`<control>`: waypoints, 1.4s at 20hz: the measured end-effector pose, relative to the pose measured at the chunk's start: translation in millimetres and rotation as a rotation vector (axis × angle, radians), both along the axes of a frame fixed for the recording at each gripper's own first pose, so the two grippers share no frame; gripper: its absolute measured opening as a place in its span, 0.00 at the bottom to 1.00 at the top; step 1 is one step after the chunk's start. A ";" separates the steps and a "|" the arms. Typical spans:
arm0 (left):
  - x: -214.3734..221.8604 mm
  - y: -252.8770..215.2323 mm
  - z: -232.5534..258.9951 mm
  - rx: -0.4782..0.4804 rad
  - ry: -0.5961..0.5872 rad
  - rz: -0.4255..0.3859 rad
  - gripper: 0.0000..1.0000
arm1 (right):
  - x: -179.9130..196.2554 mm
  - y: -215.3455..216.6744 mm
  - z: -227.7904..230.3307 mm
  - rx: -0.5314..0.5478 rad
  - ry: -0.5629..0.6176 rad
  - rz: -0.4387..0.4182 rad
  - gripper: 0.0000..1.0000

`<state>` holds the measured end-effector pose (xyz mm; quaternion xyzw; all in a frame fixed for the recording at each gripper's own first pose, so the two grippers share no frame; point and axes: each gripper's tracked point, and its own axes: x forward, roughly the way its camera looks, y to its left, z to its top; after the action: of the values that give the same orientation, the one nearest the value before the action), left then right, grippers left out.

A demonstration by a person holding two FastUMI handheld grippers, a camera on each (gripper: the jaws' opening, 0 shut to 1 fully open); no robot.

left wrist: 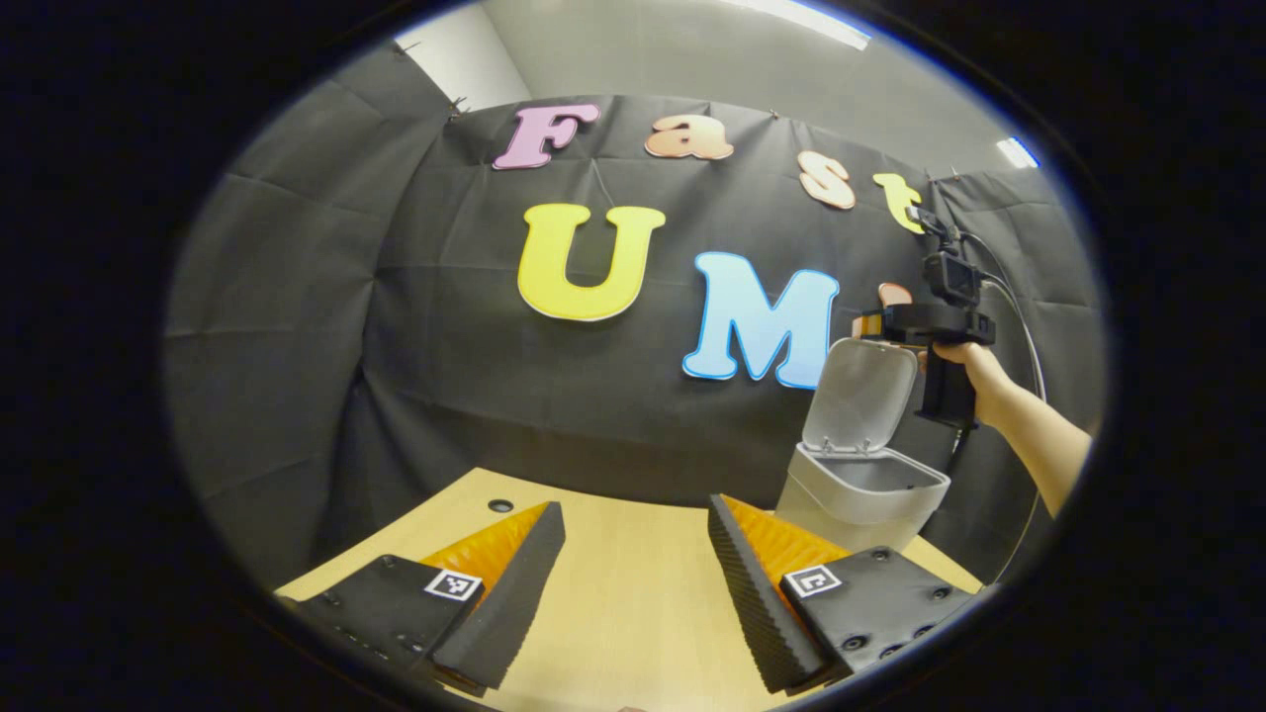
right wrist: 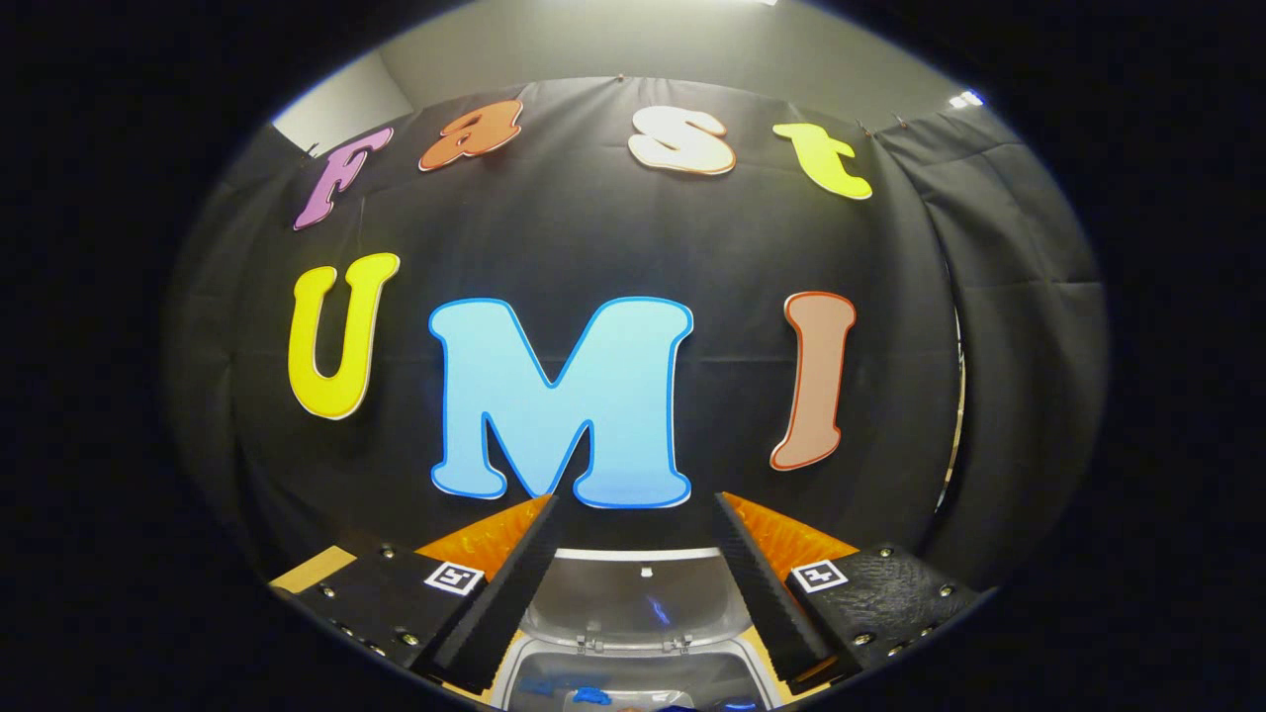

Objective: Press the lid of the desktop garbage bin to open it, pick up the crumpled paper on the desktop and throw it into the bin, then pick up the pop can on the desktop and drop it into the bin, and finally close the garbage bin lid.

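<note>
Grey plastic bin [left wrist: 859,492] is seen at the worktop's [left wrist: 633,593] far right corner with its lid [left wrist: 859,396] raised, both the left claw [left wrist: 633,593] and right claw [right wrist: 633,583] spread wide and empty, so filling is judged done and closing left.

The garbage bin [left wrist: 859,485] is pale grey all over, its raised lid [left wrist: 859,396] the same plain grey inside, and in the right gripper view a few small blue patches [right wrist: 591,695] show within its opening. The bench [left wrist: 633,583] is light wood in colour with one small dark round hole [left wrist: 500,505] near its far edge. The booth wall [left wrist: 445,326] behind is black cloth crossed by fold lines, and above it the room is plain grey-white.
</note>
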<state>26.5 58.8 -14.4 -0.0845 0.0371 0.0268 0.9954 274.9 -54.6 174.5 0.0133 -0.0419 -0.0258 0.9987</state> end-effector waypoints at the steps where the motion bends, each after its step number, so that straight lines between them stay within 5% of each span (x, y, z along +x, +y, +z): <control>1: -1.0 -1.9 1.4 -0.001 -0.004 -0.004 0.95 | -2.8 -0.1 -1.5 0.011 0.005 0.005 0.97; 8: -11.4 -9.5 -0.4 0.065 -0.013 -0.040 0.95 | -29.4 2.0 -14.3 0.009 0.001 0.033 0.95; 28: -38.9 -7.7 -2.9 0.050 -0.016 0.005 0.95 | -93.5 9.5 -91.4 0.029 0.073 0.063 0.98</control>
<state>-12.4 51.1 -17.3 -0.0599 0.0282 0.0297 0.9974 181.4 -45.1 83.1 0.0282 -0.0047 0.0044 0.9996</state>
